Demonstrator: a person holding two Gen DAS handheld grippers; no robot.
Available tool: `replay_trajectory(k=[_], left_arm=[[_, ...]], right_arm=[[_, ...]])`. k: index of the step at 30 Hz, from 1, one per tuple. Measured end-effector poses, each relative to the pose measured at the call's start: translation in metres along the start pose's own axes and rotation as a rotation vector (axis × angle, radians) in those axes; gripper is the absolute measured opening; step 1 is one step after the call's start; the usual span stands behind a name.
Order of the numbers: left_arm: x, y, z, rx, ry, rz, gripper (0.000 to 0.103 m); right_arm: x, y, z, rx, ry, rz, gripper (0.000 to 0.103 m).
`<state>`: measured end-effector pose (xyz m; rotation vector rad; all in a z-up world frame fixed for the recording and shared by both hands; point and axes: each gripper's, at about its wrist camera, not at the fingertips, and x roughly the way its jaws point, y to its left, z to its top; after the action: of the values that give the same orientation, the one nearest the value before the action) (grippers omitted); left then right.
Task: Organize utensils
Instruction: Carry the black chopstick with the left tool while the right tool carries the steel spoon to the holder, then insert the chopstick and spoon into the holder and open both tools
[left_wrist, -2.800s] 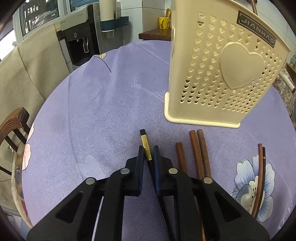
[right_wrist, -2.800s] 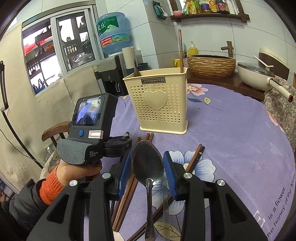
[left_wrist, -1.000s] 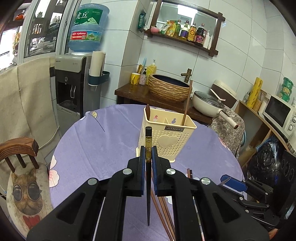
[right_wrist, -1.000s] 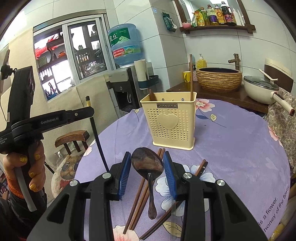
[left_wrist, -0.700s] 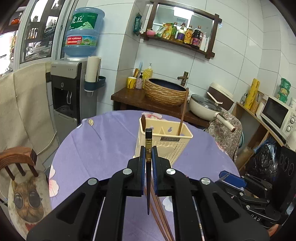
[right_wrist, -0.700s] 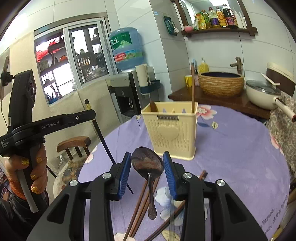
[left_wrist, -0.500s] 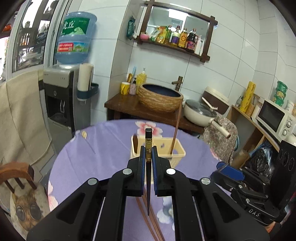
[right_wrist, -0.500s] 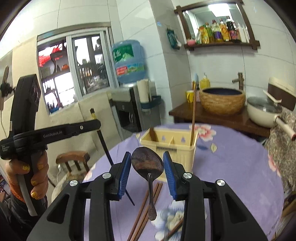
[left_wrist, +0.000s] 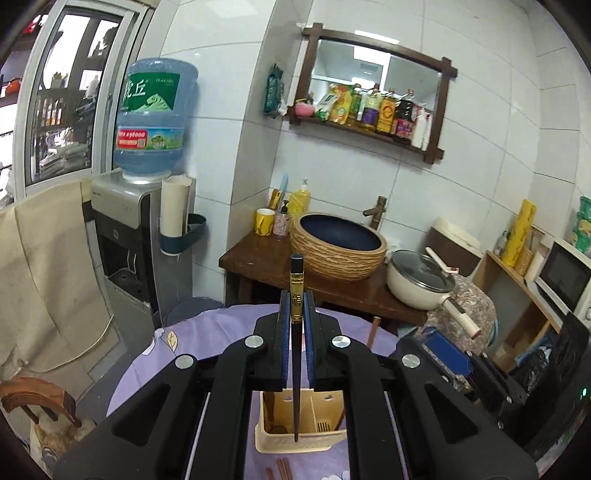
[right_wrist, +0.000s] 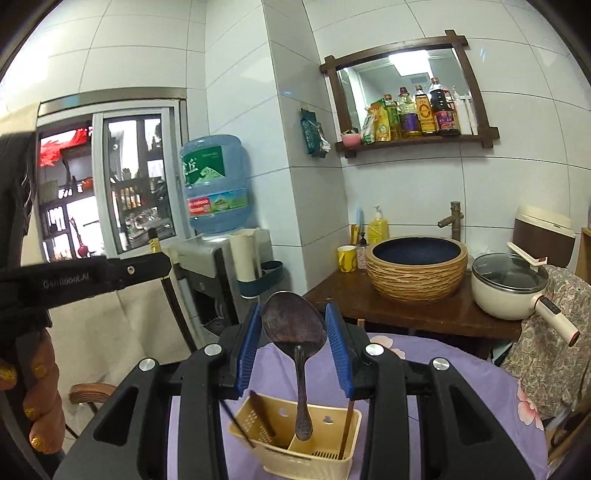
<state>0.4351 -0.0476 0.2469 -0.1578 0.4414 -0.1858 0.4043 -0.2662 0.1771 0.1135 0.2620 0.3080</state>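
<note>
A: While both grippers hang over the table, what's on the left?

B: Left gripper (left_wrist: 296, 314) has its blue-padded fingers (left_wrist: 283, 332) clamped on a black chopstick with a gold band (left_wrist: 296, 354). Stick hangs tip down, thick end poking above the fingers. In the left wrist view its tip overlaps the cream perforated plastic utensil holder (left_wrist: 295, 443) below; can't tell whether it's inside yet.

A: Holder contents?

B: Divided compartments. A brown wooden piece leans in the left one, a brown wooden chopstick (right_wrist: 345, 430) stands in the right one. More brown sticks (left_wrist: 282, 470) lie on the purple floral tablecloth (left_wrist: 207, 332) just in front of the holder.

A: Right side?

B: Right gripper (right_wrist: 295, 325) pinches a dark metal spoon (right_wrist: 295, 328) by the bowl, pads against its edges. Bowl up, handle straight down, end lined up over the holder's middle in the right wrist view. Depth unclear, so contact with the holder can't be judged.
</note>
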Motion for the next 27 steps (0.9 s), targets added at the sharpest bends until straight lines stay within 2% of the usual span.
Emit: replay_trajectory(k=[4,6,10,14,18,27], left_arm=[[0.022,0.009,-0.005,-0.038,0.020,0.002,0.007],[0.025,0.013,0.002,-0.060,0.041,-0.026,0.007],[0.007,0.004,0.023,-0.010,-0.033,-0.003,0.007],[0.001,0.002,0.029,-0.012,-0.054,-0.009,0.007],[0.019,0.002,0.009,-0.004,-0.027,0.017,0.007],[0.082,0.008,-0.067,0.000,0.128,0.038,0.007]], right_arm=[[0.019,-0.008,-0.019,0.013,0.032,-0.026,0.035],[0.027,-0.013,-0.027,0.014,0.049,-0.039,0.035],[0.028,-0.017,-0.022,0.021,0.046,-0.047,0.035],[0.030,-0.020,-0.019,0.043,0.047,-0.038,0.035],[0.039,-0.019,-0.032,0.037,0.066,-0.052,0.035],[0.056,-0.018,-0.075,0.009,0.142,-0.074,0.035]])
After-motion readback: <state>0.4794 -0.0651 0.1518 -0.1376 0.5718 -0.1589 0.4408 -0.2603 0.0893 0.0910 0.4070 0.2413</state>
